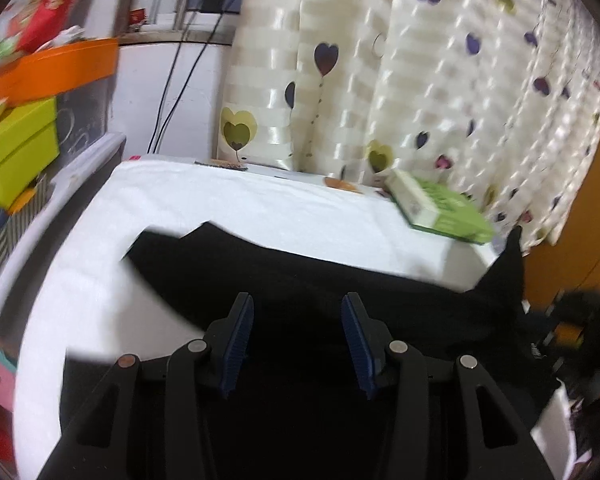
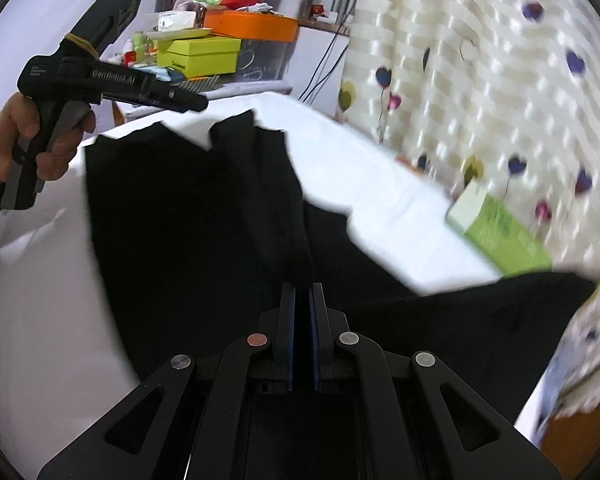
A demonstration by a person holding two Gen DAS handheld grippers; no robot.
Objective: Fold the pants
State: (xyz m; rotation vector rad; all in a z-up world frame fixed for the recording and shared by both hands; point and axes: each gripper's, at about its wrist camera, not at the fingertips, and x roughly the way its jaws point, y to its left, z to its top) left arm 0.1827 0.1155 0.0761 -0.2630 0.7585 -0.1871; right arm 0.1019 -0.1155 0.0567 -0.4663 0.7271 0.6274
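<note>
The black pants (image 2: pixel 204 216) lie spread over the white-covered counter (image 2: pixel 384 200), which serves as the landmark here. The right tongs (image 2: pixel 302 300) are closed, their blue pads drawn nearly together above the pants; whether cloth is pinched between them cannot be told against the dark fabric. The left tongs (image 1: pixel 298 316) stand partly apart over the pants' near side, nothing visibly between their pads (image 1: pixel 240 340). In the right wrist view the left tongs (image 2: pixel 198 104) also show above the counter's far left side, held by a hand (image 2: pixel 32 140) gripping the handle. A green box (image 1: pixel 440 208) sits at the counter's far right corner, in front of a heart-patterned curtain (image 1: pixel 420 80). Left of the counter, a stack of boxes (image 2: pixel 216 40) includes orange and lime ones.
</note>
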